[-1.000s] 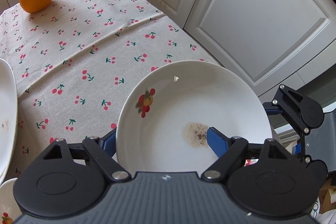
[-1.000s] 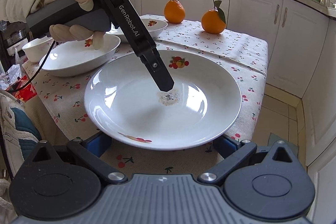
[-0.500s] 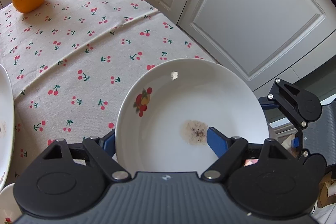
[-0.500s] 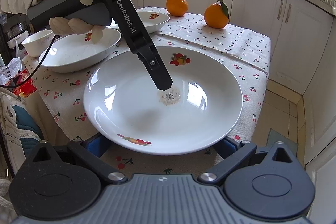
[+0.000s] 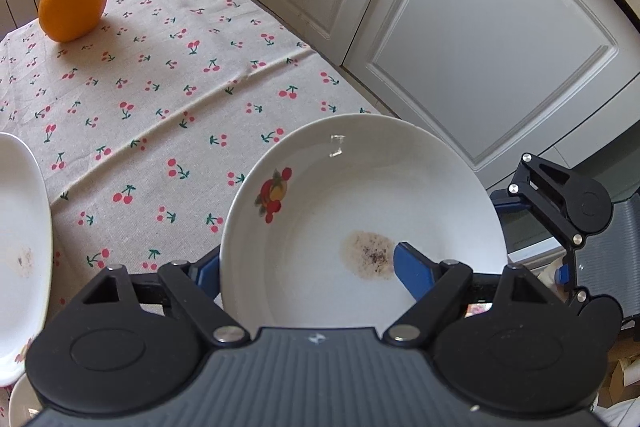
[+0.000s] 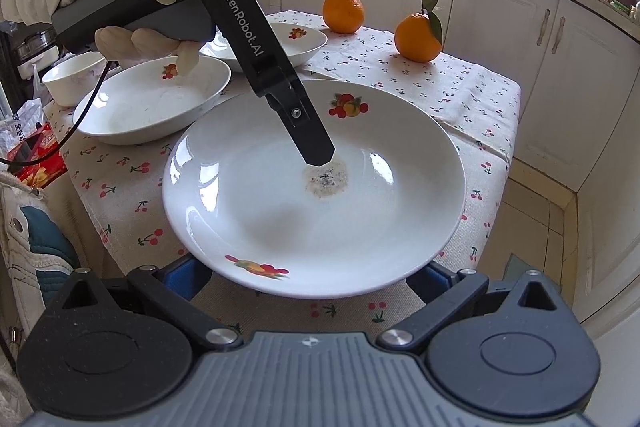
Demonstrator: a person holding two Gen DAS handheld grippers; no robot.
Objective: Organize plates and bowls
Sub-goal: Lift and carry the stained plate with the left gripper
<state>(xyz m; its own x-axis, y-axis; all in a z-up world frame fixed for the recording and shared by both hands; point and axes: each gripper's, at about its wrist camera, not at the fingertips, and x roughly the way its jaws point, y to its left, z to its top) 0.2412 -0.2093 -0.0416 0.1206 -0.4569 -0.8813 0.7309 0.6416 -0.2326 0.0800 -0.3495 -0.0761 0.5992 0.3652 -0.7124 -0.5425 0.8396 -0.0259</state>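
A white plate (image 6: 256,211) with fruit prints and a speckled stain at its centre is held above the cherry tablecloth (image 6: 460,95). My left gripper (image 5: 308,263) is shut on the plate (image 5: 352,195): one blue finger (image 5: 412,267) lies inside it, the other under the rim. In the right wrist view the left gripper's fingertip (image 6: 316,143) rests by the stain. My right gripper (image 6: 300,275) is open, with its blue fingers below the plate's near rim. A second plate (image 6: 140,107), a third plate (image 6: 308,43) and a small bowl (image 6: 68,83) stand on the table.
Two oranges (image 6: 344,11) (image 6: 418,37) sit at the table's far end; one shows in the left wrist view (image 5: 72,7). White cabinet doors (image 5: 480,39) stand close beside the table. A red packet (image 6: 36,163) lies off the table's left.
The plate has risen a little and come nearer to the right gripper, still in the left gripper. The left wrist view has shifted, so the orange sits further right.
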